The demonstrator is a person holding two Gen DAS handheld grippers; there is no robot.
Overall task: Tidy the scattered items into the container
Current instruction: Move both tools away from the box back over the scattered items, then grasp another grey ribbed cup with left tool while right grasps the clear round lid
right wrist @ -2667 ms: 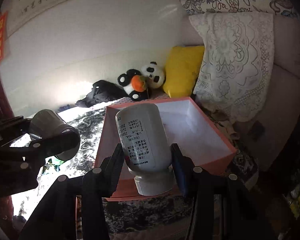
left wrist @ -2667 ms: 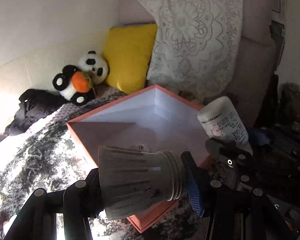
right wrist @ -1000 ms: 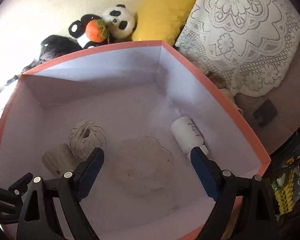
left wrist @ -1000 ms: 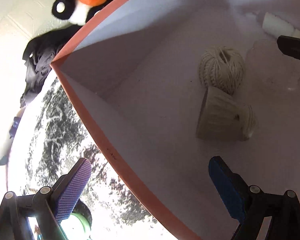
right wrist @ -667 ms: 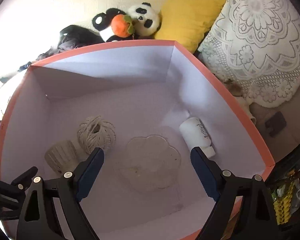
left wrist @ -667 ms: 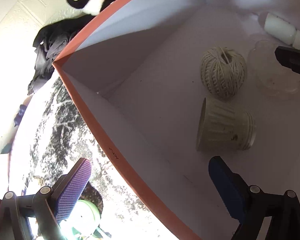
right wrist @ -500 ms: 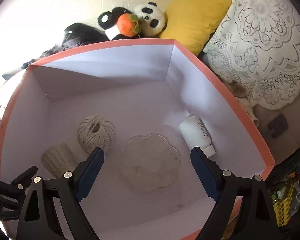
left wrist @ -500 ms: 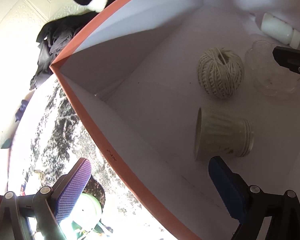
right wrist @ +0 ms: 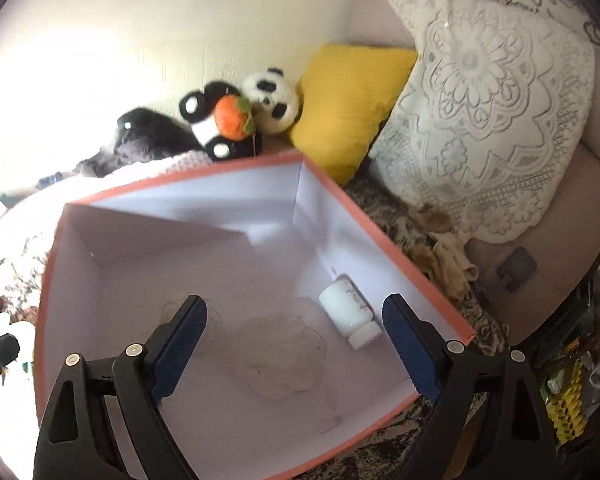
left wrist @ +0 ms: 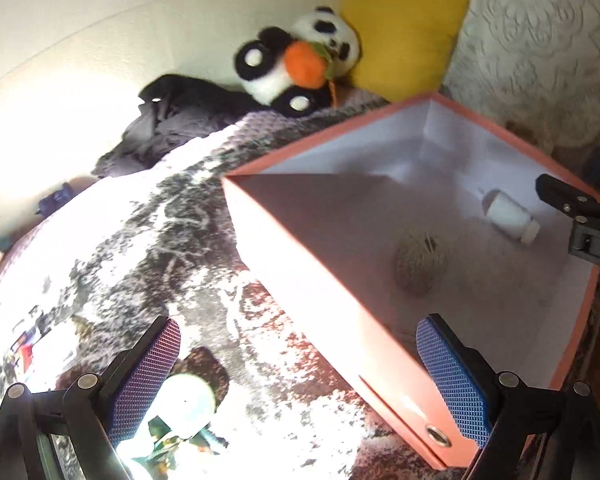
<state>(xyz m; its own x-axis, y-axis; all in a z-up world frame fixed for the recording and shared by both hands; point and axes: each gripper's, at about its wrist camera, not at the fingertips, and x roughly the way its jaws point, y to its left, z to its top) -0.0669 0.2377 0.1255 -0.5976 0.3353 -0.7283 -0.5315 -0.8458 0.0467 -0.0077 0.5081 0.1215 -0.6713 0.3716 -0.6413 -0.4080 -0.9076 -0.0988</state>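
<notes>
Both claws gaping wide and empty, left claw [left wrist: 296, 364] over the box [left wrist: 332, 276] edge, right claw [right wrist: 296, 344] above its floor. Risk ahead: clipping the box wall on the swing toward the pale round thing [left wrist: 186, 404] on the blanket [left wrist: 140, 240], glare hiding its outline. Inside: one white bottle [right wrist: 350, 312], one twine ball [left wrist: 420, 264], one clear dish [right wrist: 284, 356].
</notes>
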